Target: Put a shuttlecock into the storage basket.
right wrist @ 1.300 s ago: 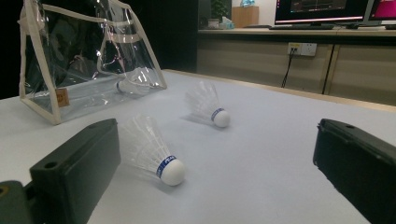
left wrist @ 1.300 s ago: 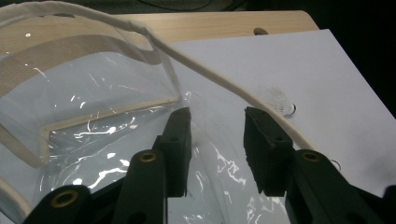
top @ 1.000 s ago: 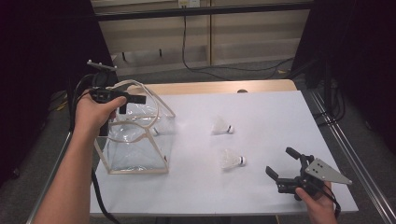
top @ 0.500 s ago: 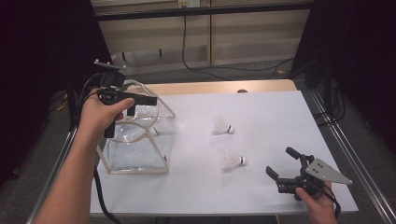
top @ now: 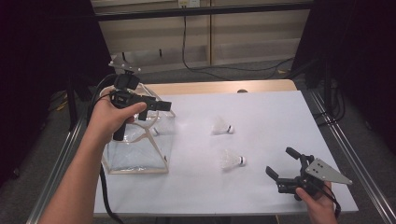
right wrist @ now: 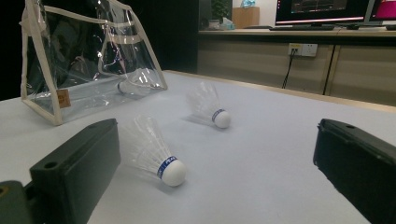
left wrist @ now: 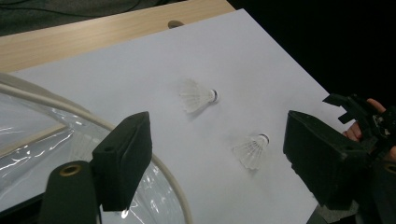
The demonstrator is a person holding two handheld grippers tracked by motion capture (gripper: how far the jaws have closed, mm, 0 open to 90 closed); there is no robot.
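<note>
1. The left gripper is up over the clear bag. Its two black jaws are wide apart and have just been opening. Nothing is between them.
2. In the left gripper view, the jaws look out over the white table. Both loose shuttlecocks lie on the table past the jaws.
3. The right gripper is low, at the near right part of the table. Its jaws are apart too, and they hold nothing.
4. In the right gripper view, the near shuttlecock lies on its side just in front of the jaws. It is close to one jaw, but not touching it. Its round white tip has a blue band.
5. The far shuttlecock lies on its side a bit farther back. The two shuttlecocks are near each other but do not touch.
6. From the high view, both shuttlecocks sit in the middle of the table, between the bag and the right gripper.
7. The clear bag stands on the left side of the table. It has cream edges and a looping handle. One more shuttlecock lies inside it, at the bottom.
8. A black cable hangs down from the left gripper, beside the person's arm.
</note>
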